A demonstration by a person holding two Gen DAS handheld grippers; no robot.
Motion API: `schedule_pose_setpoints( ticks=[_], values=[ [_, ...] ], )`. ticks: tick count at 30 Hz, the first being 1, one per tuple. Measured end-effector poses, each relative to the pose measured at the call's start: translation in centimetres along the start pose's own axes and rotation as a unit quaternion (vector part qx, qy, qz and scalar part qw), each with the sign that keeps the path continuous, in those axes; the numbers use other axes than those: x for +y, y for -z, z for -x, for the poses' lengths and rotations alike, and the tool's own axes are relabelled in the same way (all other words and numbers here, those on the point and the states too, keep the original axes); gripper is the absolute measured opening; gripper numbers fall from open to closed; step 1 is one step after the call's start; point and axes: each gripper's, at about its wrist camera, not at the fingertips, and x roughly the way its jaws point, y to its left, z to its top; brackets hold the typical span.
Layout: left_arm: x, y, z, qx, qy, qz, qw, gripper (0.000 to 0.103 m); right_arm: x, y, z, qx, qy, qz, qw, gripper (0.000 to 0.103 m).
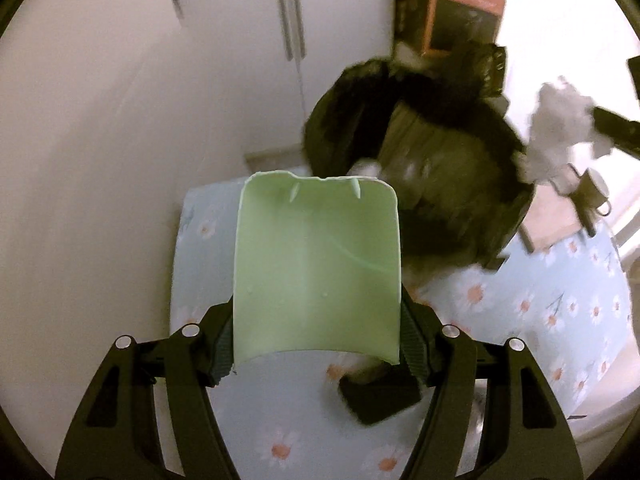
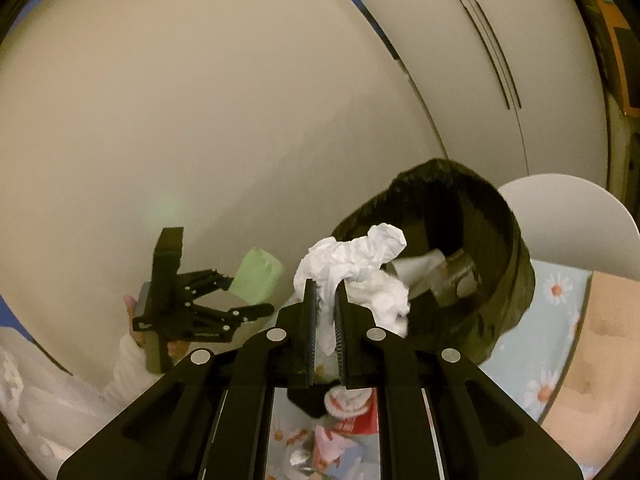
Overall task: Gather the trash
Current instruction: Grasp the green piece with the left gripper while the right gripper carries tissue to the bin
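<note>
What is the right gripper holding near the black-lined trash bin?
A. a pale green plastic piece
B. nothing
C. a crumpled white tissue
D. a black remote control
C: the right gripper has its jaws shut on the crumpled white tissue, just before the black-lined trash bin.

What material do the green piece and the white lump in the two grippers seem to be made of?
Green piece: probably thin plastic, smooth and matte, with a ragged torn edge and small slits. White lump: likely tissue paper, soft and matte, heavily crumpled.

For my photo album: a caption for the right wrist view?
Right gripper pinches crumpled tissue near the lined bin.
</note>
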Motion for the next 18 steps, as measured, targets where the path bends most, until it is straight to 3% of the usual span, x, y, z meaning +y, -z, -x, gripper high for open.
schedule_pose_setpoints(
  ticks=[7,8,9,11,12,13,18],
  values=[
    [-3.0,-4.3,-1.0,-0.035,0.041,-0.052,0.9972,0.069,-1.8,-1.2,-0.3,-0.016,0.015,-0.016,1.0,0.012],
    [-3.3,-4.8,-1.3,-0.034,0.049,-0.055,0.9967,0.072,-2.0,-1.3,-0.4,-0.019,0.02,-0.019,0.999,0.013],
    [-3.6,-5.4,-1.6,-0.037,0.06,-0.059,0.9958,0.081,-2.3,-1.3,-0.4,-0.021,0.027,-0.024,0.999,0.016],
    [-4.2,-5.9,-1.5,-0.05,0.053,-0.064,0.9953,0.097,-2.7,-1.1,-0.3,-0.027,0.04,-0.029,0.998,0.039],
    [-4.4,-6.0,-1.4,-0.058,0.052,-0.069,0.9945,0.097,-2.8,-0.9,0.0,-0.031,0.05,-0.032,0.998,0.067],
    [-4.7,-5.9,-1.2,-0.064,0.057,-0.074,0.9935,0.097,-2.9,-0.7,0.3,-0.039,0.064,-0.035,0.997,0.08],
    [-5.2,-5.3,-0.9,-0.059,0.077,-0.076,0.9924,0.097,-3.4,0.1,1.6,-0.049,0.093,-0.051,0.993,0.084]
  ],
)
